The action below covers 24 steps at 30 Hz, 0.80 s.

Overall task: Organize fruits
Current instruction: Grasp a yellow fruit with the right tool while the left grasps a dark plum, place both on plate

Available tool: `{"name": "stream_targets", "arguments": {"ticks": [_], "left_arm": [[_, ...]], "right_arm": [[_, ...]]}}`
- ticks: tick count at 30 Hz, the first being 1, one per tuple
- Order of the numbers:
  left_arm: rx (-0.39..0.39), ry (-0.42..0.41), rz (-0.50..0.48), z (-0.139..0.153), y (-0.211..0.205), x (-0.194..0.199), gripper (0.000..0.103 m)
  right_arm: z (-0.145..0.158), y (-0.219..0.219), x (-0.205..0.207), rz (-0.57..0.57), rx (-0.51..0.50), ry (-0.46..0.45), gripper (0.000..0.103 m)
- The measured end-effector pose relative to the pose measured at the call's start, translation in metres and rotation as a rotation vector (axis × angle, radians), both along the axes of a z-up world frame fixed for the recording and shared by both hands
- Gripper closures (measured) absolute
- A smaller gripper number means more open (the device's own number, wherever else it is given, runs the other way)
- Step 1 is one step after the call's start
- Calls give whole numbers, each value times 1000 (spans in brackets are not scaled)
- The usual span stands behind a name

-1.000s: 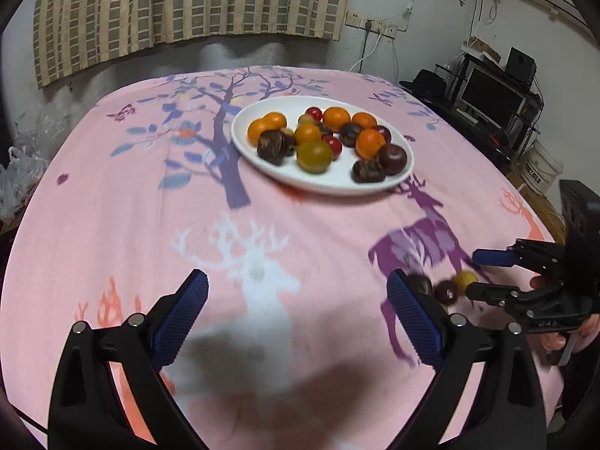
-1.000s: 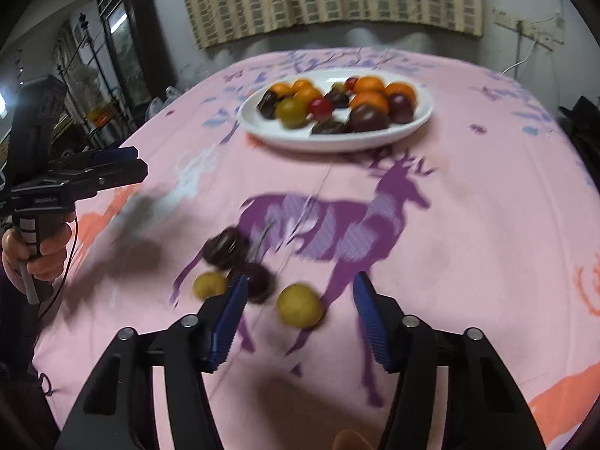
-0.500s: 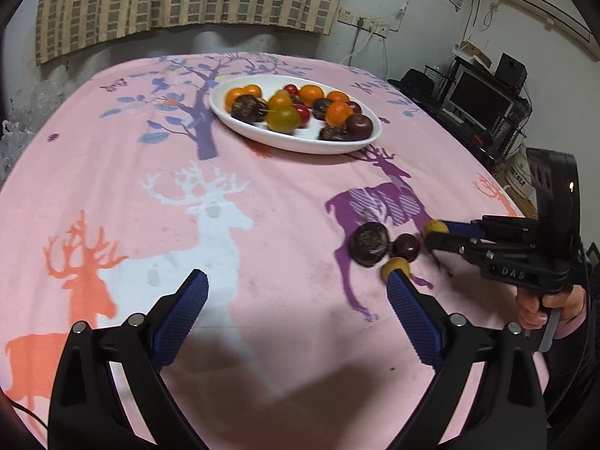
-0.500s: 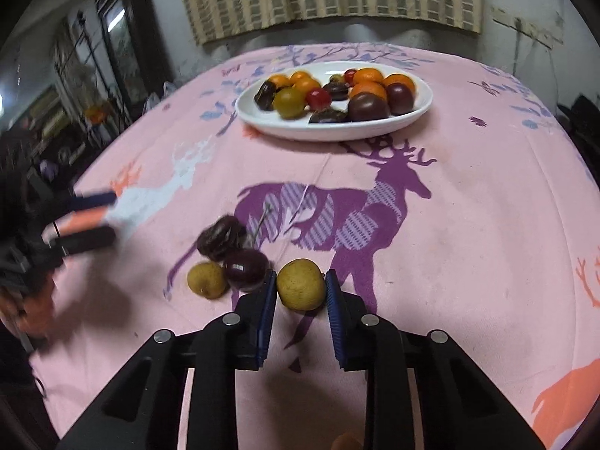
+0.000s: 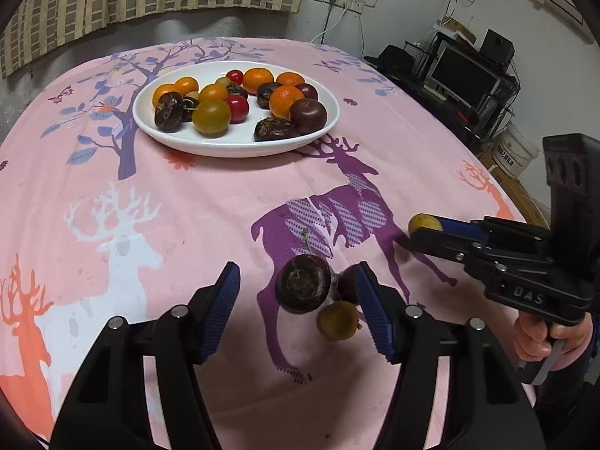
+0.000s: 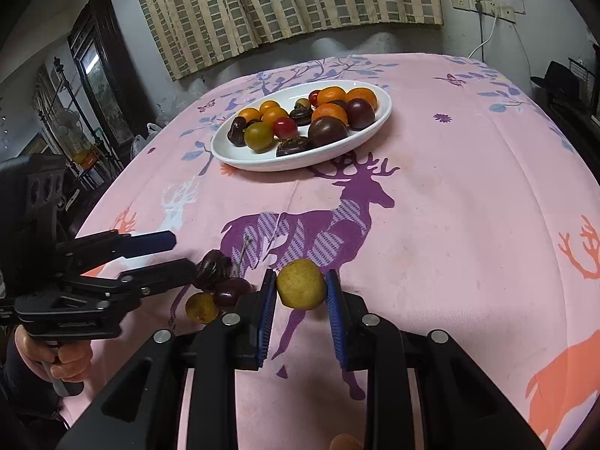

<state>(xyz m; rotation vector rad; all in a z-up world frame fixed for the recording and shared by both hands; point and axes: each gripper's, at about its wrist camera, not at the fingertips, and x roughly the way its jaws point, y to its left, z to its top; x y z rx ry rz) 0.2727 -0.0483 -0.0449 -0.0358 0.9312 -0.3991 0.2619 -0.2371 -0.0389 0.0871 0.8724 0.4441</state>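
Right claw [image 6: 301, 292] clenched on a yellow fruit [image 6: 301, 288], lifted off the pink table [image 6: 450, 225]. Left claw [image 5: 296, 300] was closing around a dark wrinkled fruit [image 5: 304, 288], pads not touching. White plate [image 5: 240, 142] of fruits sat well beyond.

A checked curtain [image 6: 285, 3] is hanging behind the worktop; a monitor [image 5: 463, 73] is sitting beside a white bucket [image 5: 515, 148].
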Motion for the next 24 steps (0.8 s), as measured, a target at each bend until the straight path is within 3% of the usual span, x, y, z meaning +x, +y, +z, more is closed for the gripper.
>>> {"name": "stream_targets", "arguments": {"ticks": [12, 15, 18, 24], "left_arm": [[10, 26, -8, -17, 3, 12, 41], [25, 37, -37, -21, 1, 11, 48], [27, 41, -55, -21, 2, 9, 51], [50, 33, -73, -22, 1, 9, 51]], "right_arm": [[-5, 5, -1, 18, -9, 18, 75], [-7, 11, -2, 56, -4, 32, 75], [-12, 17, 1, 69, -32, 38, 75], [-23, 32, 16, 127, 5, 99, 74]]}}
